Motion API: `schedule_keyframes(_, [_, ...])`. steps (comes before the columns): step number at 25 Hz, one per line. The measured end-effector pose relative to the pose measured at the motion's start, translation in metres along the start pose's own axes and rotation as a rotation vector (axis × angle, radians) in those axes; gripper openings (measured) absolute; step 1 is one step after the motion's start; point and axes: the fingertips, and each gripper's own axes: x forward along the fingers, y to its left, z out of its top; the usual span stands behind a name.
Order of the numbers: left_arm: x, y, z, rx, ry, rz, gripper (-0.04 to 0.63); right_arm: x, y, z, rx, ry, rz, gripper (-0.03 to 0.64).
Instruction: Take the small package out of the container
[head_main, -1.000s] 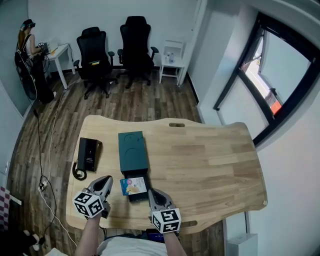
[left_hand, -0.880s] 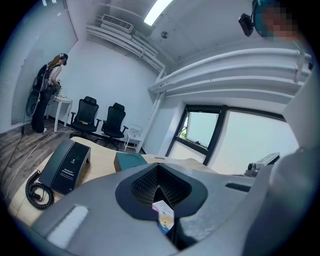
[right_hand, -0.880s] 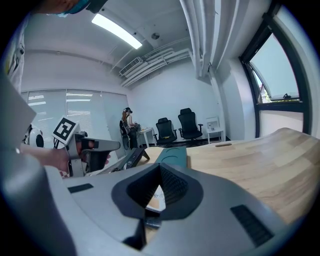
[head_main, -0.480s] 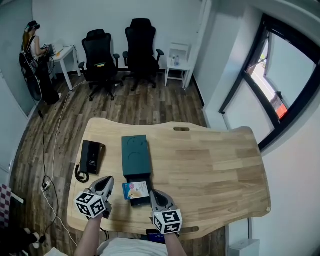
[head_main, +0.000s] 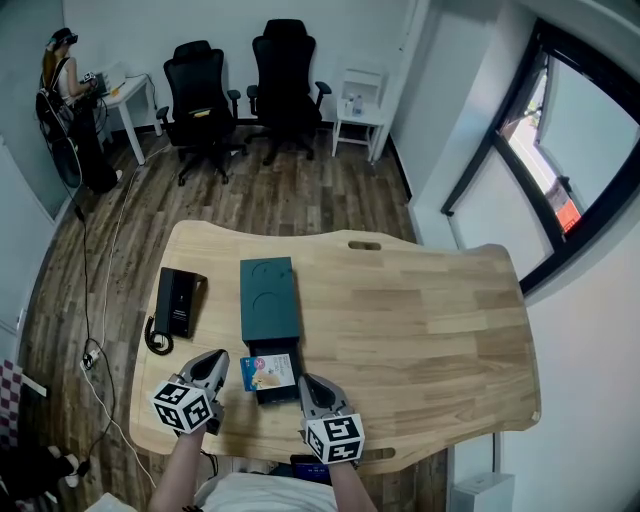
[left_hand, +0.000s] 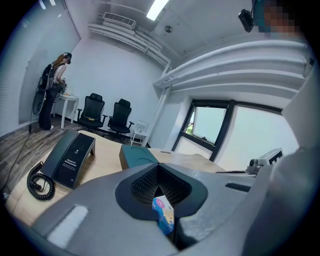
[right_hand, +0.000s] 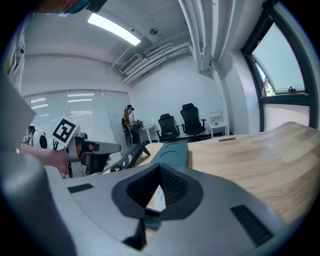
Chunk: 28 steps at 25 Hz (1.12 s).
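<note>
The job is at the approach step: the small package (head_main: 265, 371) lies in the pulled-out tray at the near end of the green container (head_main: 269, 298), not yet gripped. The left gripper (head_main: 214, 359) hovers just beside the package with its jaws pressed together on nothing; the right gripper (head_main: 305, 383) sits close on the other side, jaws together too and empty. The next move probably calls for opening one pair of jaws and pinching the package's edge. A black desk phone (head_main: 178, 303) with a coiled cord stands to the left, well clear; only the tray's low walls seem to hamper the grip.
</note>
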Motion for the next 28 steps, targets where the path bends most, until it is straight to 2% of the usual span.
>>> schedule_keyframes(7, [-0.005,0.006,-0.033,0.024,0.088,0.039,0.002,-0.002,-0.003,-0.014,0.035,0.021,-0.005,0.003])
schedule_keyframes(14, [-0.006,0.007,-0.058,0.031,0.143,0.028,0.002,-0.002,-0.008,-0.029,0.067,0.029,-0.020,0.003])
schedule_keyframes(28, [0.006,0.017,-0.087,-0.044,0.226,0.000,0.003,0.011,-0.014,-0.046,0.095,0.065,-0.034,0.003])
